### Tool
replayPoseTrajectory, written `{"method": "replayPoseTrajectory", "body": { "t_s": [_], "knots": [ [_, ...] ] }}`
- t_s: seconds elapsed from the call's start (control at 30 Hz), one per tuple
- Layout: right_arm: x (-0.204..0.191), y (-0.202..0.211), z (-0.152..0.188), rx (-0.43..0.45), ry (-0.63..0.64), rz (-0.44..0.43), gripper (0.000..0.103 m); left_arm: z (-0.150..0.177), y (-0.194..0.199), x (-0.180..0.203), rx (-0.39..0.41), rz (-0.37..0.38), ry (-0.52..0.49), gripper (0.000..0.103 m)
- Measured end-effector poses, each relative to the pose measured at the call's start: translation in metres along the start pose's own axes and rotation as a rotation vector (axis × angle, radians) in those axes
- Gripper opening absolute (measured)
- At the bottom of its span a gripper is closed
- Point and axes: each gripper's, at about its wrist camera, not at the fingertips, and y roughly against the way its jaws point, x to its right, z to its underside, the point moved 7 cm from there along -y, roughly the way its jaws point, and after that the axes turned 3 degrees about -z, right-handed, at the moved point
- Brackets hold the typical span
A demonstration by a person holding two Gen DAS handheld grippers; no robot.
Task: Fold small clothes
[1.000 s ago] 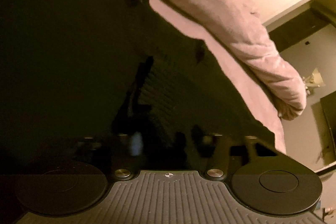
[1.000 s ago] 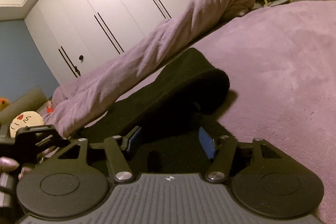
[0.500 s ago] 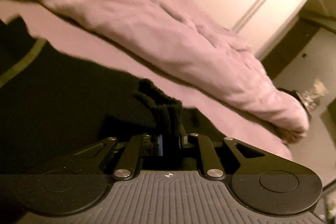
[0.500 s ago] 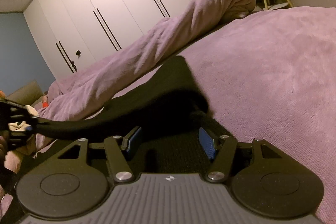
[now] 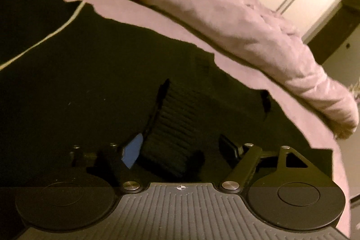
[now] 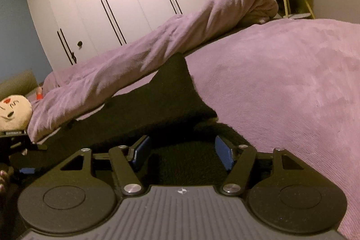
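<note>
One black garment (image 5: 94, 82) lies spread on the purple bedspread (image 6: 281, 82), its ribbed cuff (image 5: 173, 127) between the parted fingers of the left gripper (image 5: 182, 147), whose jaws are opening. The right gripper (image 6: 182, 150) is also opening, over the garment's near edge, pads clear. A rolled purple duvet (image 6: 157, 48) lies beyond.

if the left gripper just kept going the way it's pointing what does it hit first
Most likely the ribbed cuff of the black garment, lying loose between the opening pads of the left gripper just ahead. Beyond it is more black fabric on the purple bed cover; depth is unclear.
</note>
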Motion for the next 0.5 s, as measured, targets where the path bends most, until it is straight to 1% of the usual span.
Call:
{"method": "replayPoseTrajectory", "body": {
  "t_s": [0.03, 0.1, 0.13, 0.17, 0.2, 0.27, 0.3, 0.33, 0.37, 0.4, 0.43, 0.47, 0.5],
  "knots": [
    [-0.001, -0.001, 0.0, -0.003, 0.011, 0.006, 0.066, -0.001, -0.002, -0.001, 0.002, -0.021, -0.02, 0.052],
    [-0.003, -0.002, 0.001, -0.008, 0.032, 0.015, 0.068, 0.0, -0.003, -0.006, 0.0, -0.051, -0.036, 0.031],
    [-0.003, -0.003, 0.001, -0.011, 0.041, 0.019, 0.068, -0.001, -0.003, -0.01, 0.0, -0.041, -0.026, 0.02],
    [-0.004, -0.004, 0.001, -0.014, 0.051, 0.025, 0.068, -0.003, -0.002, -0.015, -0.002, -0.018, -0.006, 0.019],
    [-0.005, -0.004, 0.001, -0.016, 0.059, 0.03, 0.069, -0.005, 0.0, -0.021, -0.001, 0.005, 0.016, 0.015],
    [-0.006, -0.005, 0.002, -0.02, 0.074, 0.04, 0.069, -0.009, 0.007, -0.03, 0.017, 0.041, 0.048, 0.013],
    [-0.006, -0.006, 0.002, -0.021, 0.081, 0.044, 0.069, -0.012, 0.011, -0.036, 0.03, 0.047, 0.059, 0.007],
    [-0.007, -0.006, 0.003, -0.023, 0.087, 0.049, 0.069, -0.016, 0.017, -0.043, 0.053, 0.028, 0.067, 0.001],
    [-0.007, -0.007, 0.003, -0.025, 0.095, 0.054, 0.069, -0.021, 0.024, -0.052, 0.082, 0.003, 0.063, 0.002],
    [-0.008, -0.007, 0.003, -0.027, 0.101, 0.058, 0.07, -0.025, 0.03, -0.061, 0.099, -0.006, 0.059, 0.004],
    [-0.008, -0.007, 0.003, -0.029, 0.109, 0.063, 0.07, -0.029, 0.038, -0.073, 0.107, -0.011, 0.068, 0.017],
    [-0.009, -0.008, 0.004, -0.031, 0.116, 0.067, 0.071, -0.033, 0.048, -0.087, 0.121, 0.004, 0.078, 0.029],
    [-0.01, -0.009, 0.004, -0.033, 0.122, 0.07, 0.071, -0.037, 0.059, -0.1, 0.141, 0.018, 0.081, 0.055]
  ]
}}
